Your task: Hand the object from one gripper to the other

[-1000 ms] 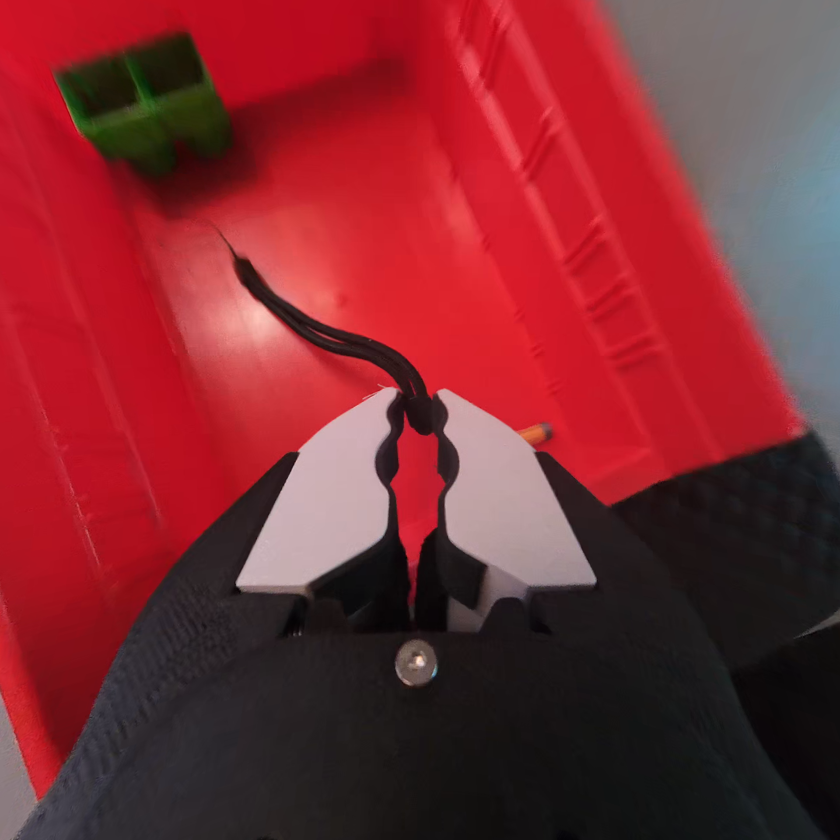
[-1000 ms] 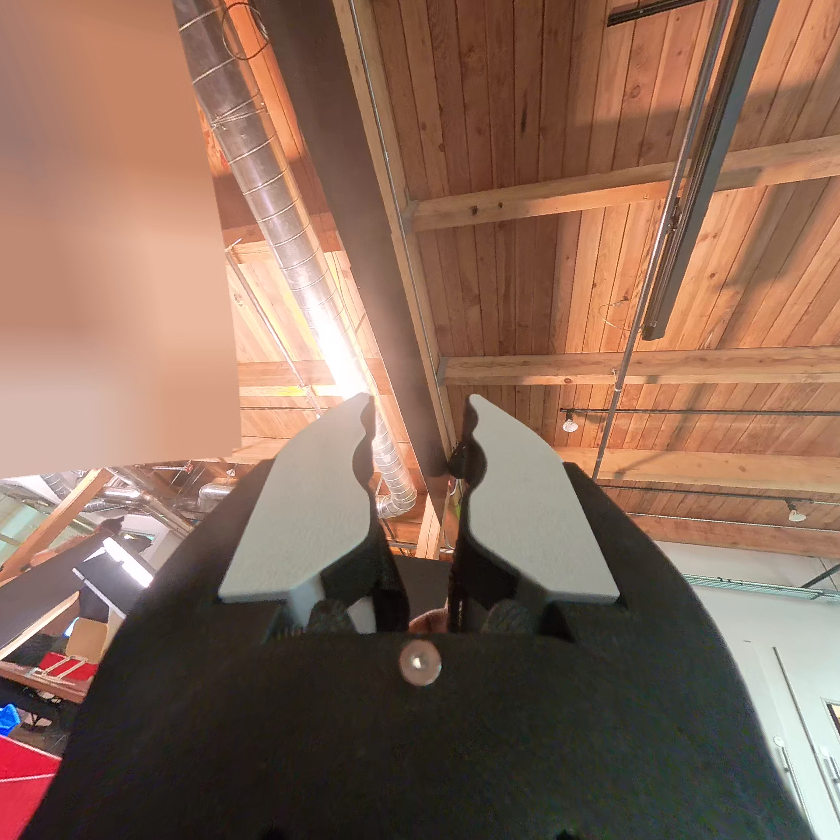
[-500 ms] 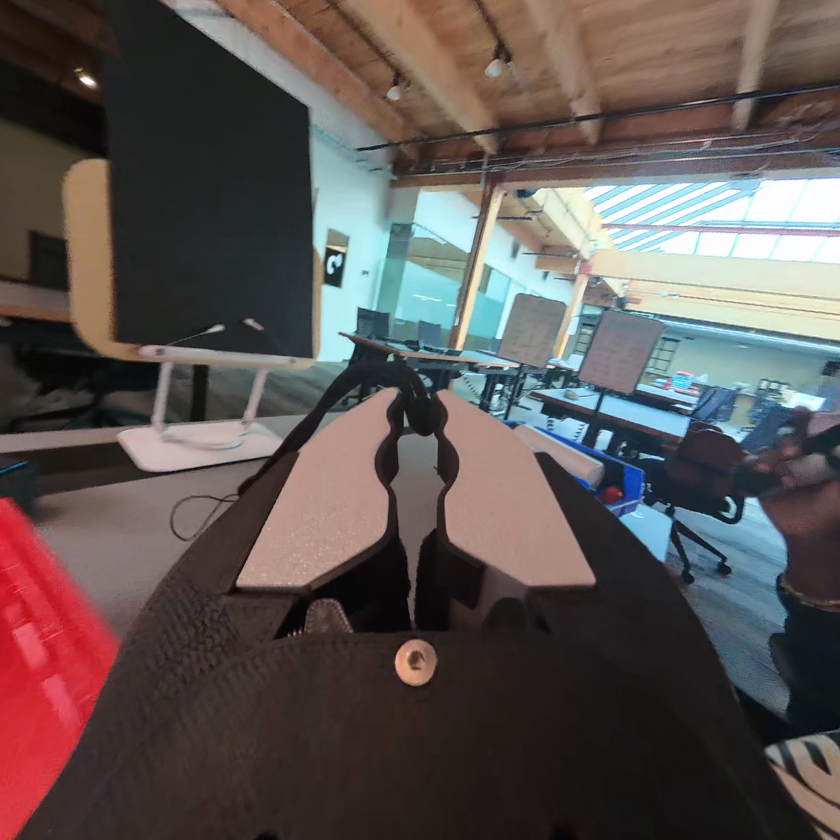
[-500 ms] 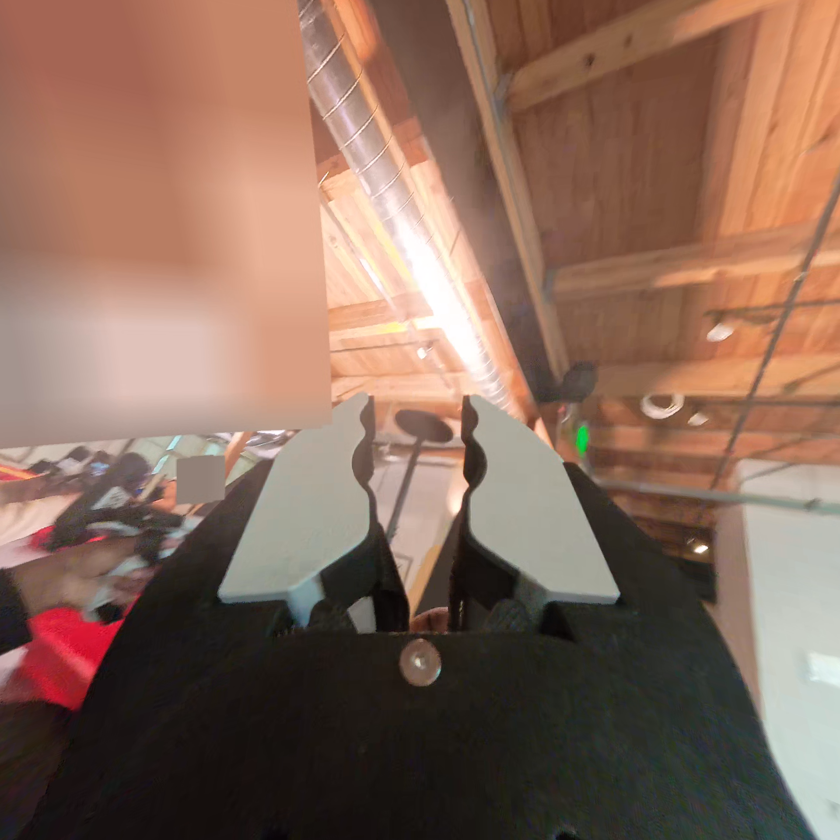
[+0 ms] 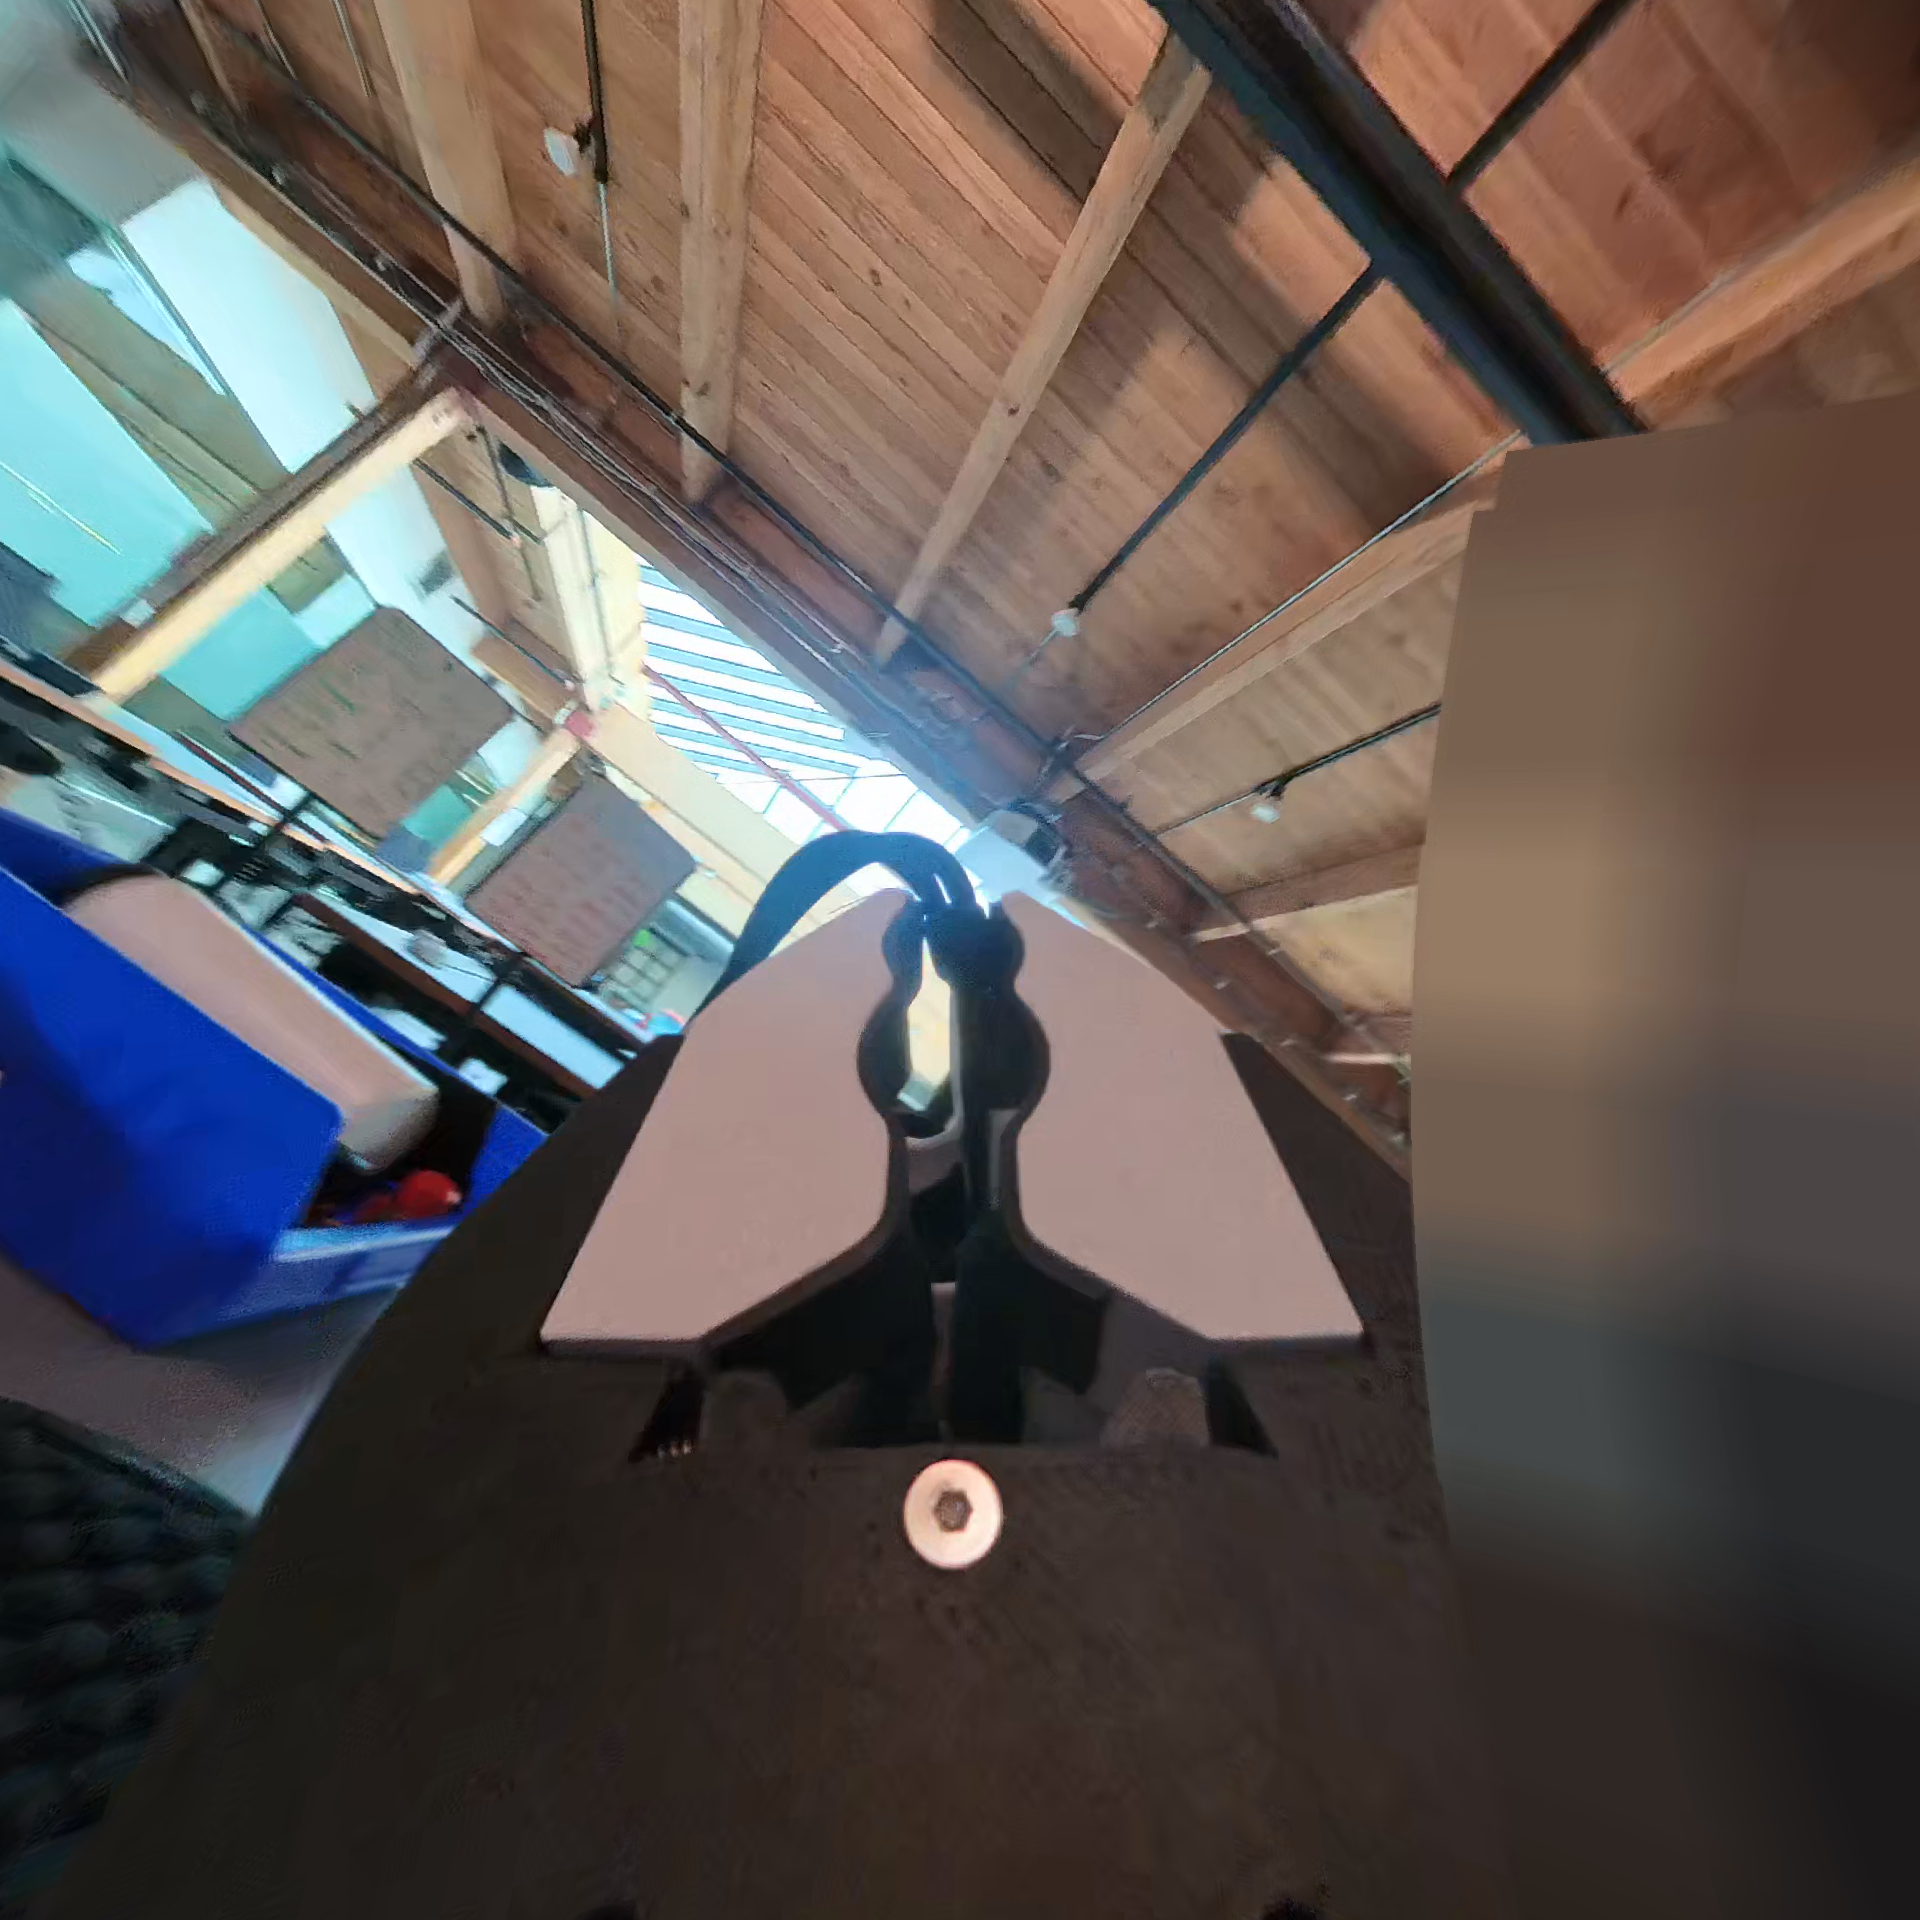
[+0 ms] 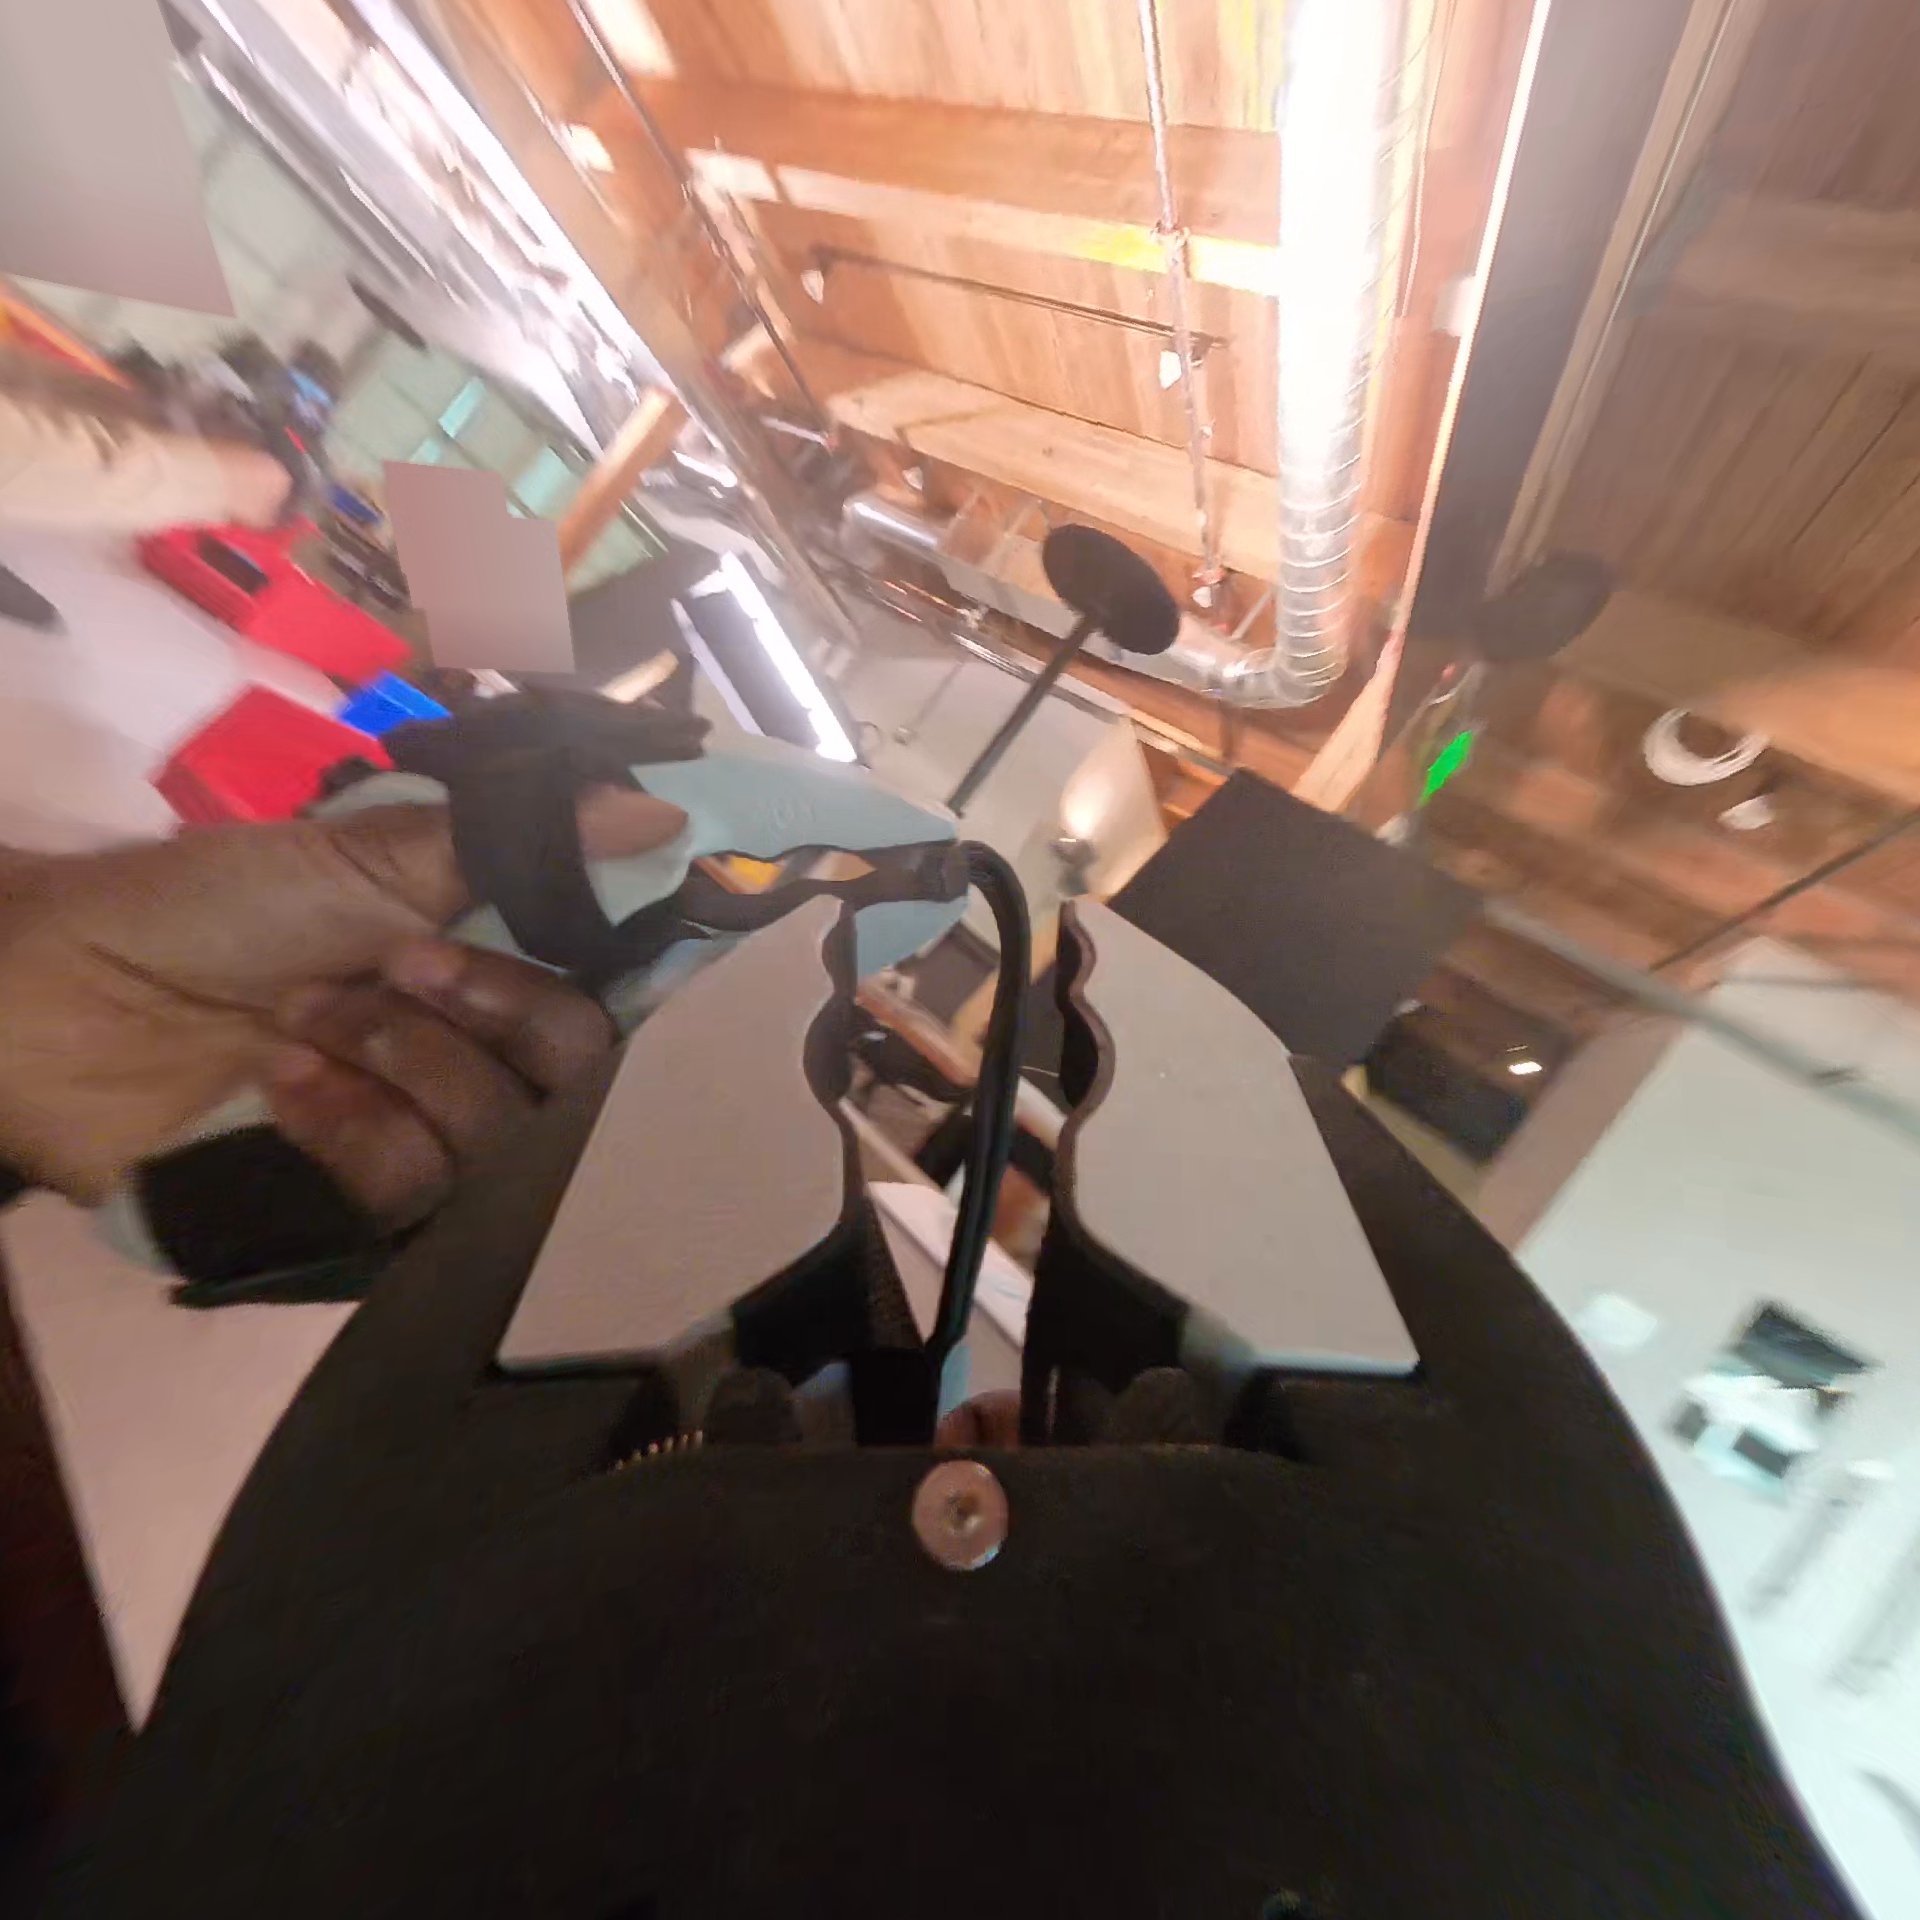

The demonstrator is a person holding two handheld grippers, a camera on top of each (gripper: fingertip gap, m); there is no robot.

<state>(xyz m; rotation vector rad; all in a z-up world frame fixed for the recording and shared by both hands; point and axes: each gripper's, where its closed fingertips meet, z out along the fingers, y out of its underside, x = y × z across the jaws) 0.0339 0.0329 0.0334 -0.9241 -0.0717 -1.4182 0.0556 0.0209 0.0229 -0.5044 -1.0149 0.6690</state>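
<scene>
The object is a thin black cord. My left gripper is shut on one end of it, and the cord loops up and away to the left of the tips. In the right wrist view, the left gripper comes in from the left, held by a hand, tips pinching the cord. The cord hangs down from there between the two fingers of my right gripper. The right gripper is open, and its fingers stand on either side of the cord without closing on it.
Both views point up at a wooden beam ceiling with a metal duct. A blue bin sits low on the left. Red bins and a small blue bin stand on a white table far left.
My left gripper lifted the cord out of the red bin and swung upward. The right gripper turned toward it, and the cord now hangs between the right fingers.
</scene>
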